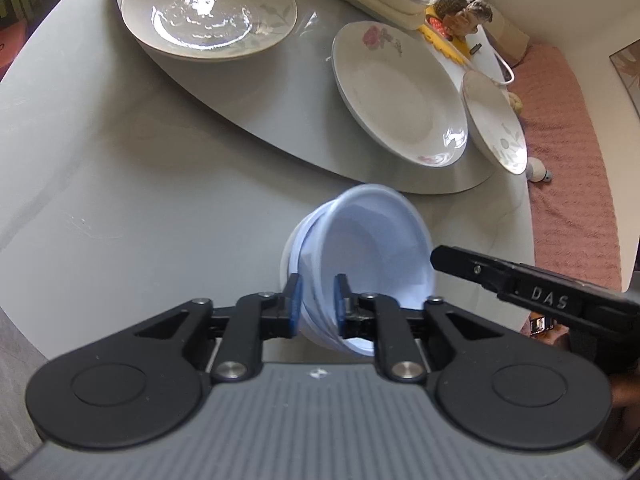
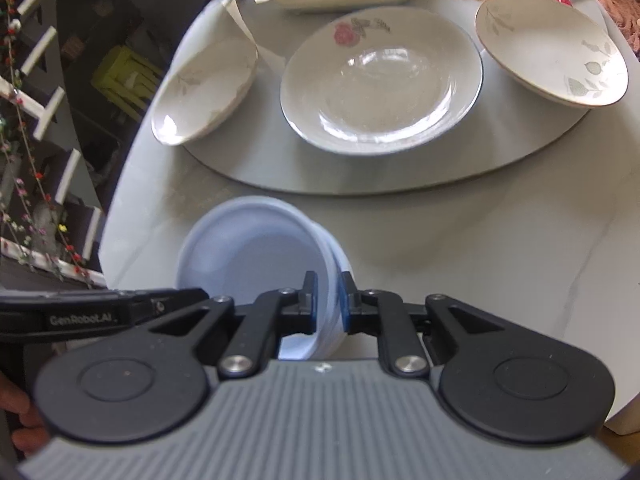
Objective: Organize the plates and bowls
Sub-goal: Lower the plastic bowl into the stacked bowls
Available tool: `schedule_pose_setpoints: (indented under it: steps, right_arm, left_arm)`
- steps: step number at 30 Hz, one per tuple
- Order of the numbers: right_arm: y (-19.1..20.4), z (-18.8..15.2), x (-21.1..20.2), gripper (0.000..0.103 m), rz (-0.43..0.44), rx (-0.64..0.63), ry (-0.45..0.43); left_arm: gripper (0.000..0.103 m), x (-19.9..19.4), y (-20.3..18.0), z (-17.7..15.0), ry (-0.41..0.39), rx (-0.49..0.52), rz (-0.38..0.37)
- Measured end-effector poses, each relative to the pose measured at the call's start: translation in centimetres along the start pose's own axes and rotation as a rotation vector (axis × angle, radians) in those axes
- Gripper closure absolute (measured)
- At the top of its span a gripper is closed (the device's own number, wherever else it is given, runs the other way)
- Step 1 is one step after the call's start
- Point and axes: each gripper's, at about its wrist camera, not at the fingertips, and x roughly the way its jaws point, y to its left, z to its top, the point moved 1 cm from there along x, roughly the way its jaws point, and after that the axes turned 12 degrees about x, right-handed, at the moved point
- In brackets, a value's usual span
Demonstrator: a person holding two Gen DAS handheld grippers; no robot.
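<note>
My left gripper straddles the near wall of the pale blue bowl stack, one pad inside and one outside; a gap shows at the pads, so I read these jaws as released. My right gripper brackets the opposite wall of the same stack, also slightly parted, though contact there is hard to judge. The stack sits on the grey table, tilted, just short of the turntable carrying three floral plates. Its base is hidden behind both grippers.

Pale blue bowls (nested, perhaps three) sit near the turntable; three floral plates lie on it.
</note>
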Motion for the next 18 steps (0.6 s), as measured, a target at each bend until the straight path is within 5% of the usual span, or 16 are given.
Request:
schedule_pose_setpoints:
  steps: [3, 8, 11, 18]
  right_arm:
    - [-0.7, 0.2, -0.4, 0.056, 0.017, 0.053, -0.044]
    - [-1.4, -0.3, 0.4, 0.058, 0.033, 0.104, -0.007]
    - [-1.3, -0.8, 0.9, 0.064, 0.047, 0.105, 0.020]
    - [-0.9, -0.7, 1.2, 0.085, 0.015, 0.064, 0.011]
  left_arm:
    - [0.068, -0.2, 0.6, -0.2, -0.012, -0.022, -0.006]
    - [0.068, 0.1, 1.0, -0.3, -0.050, -0.023, 0.001]
    - [0.082, 1.0, 1.5, -0.2, -0.040, -0.024, 0.009]
    - [0.090, 2.0, 1.3, 0.1, -0.039, -0.010, 0.015]
